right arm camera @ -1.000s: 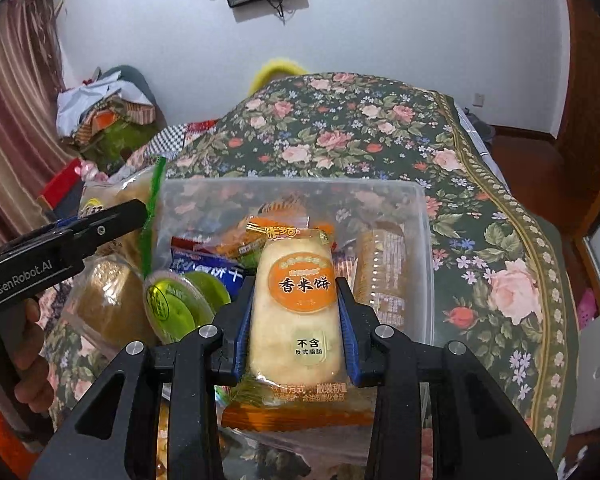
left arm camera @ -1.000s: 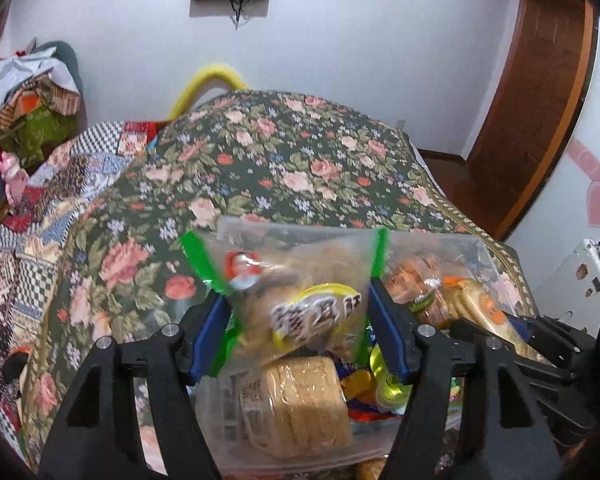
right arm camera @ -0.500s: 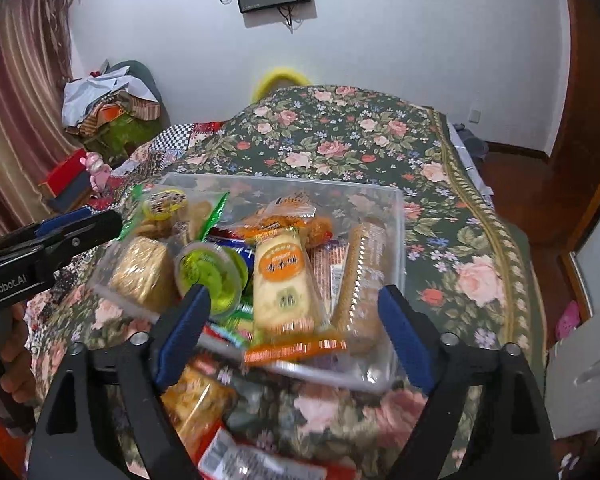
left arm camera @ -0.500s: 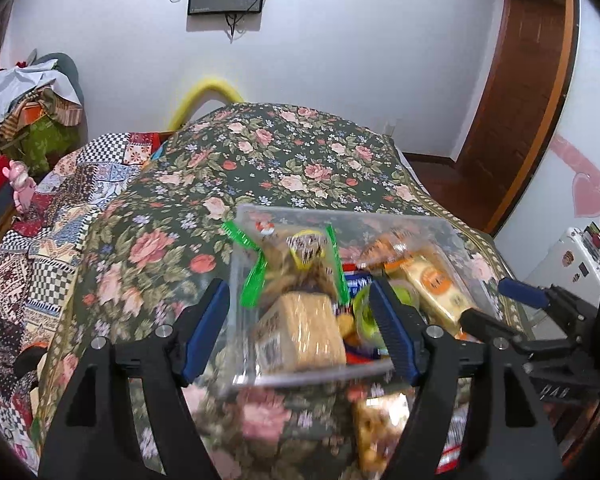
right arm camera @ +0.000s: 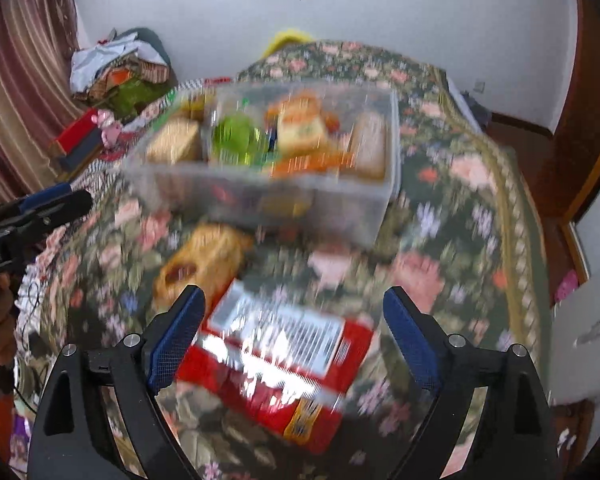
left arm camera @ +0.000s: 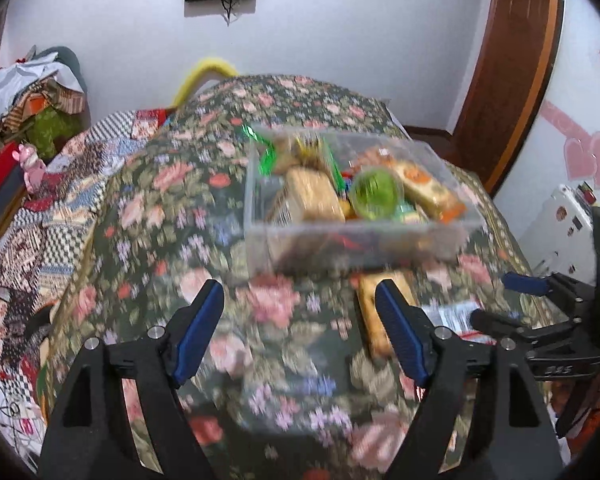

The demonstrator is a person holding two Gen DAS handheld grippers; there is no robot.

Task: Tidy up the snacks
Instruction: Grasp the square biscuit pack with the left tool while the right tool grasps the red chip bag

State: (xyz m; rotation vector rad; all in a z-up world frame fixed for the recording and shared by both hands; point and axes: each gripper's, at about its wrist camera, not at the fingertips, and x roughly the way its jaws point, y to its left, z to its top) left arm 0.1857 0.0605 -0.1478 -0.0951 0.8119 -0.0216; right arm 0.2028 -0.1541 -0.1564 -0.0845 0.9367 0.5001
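Note:
A clear plastic bin full of snack packs sits on the floral bedspread. A green jelly cup and an orange rice-cracker pack lie in it. A yellow-brown snack pack lies on the spread in front of the bin. A red and silver pack lies closer, between my right fingers. My left gripper is open and empty, short of the bin. My right gripper is open, above the red pack.
The floral bedspread covers the bed. A patchwork quilt lies to the left. A clothes pile sits at the far left. A wooden door frame stands at the right. The views are blurred by motion.
Both grippers let go of their packs into the bin, opened wide and pulled back and up from it. The bin now sits farther away; loose packs came into view.

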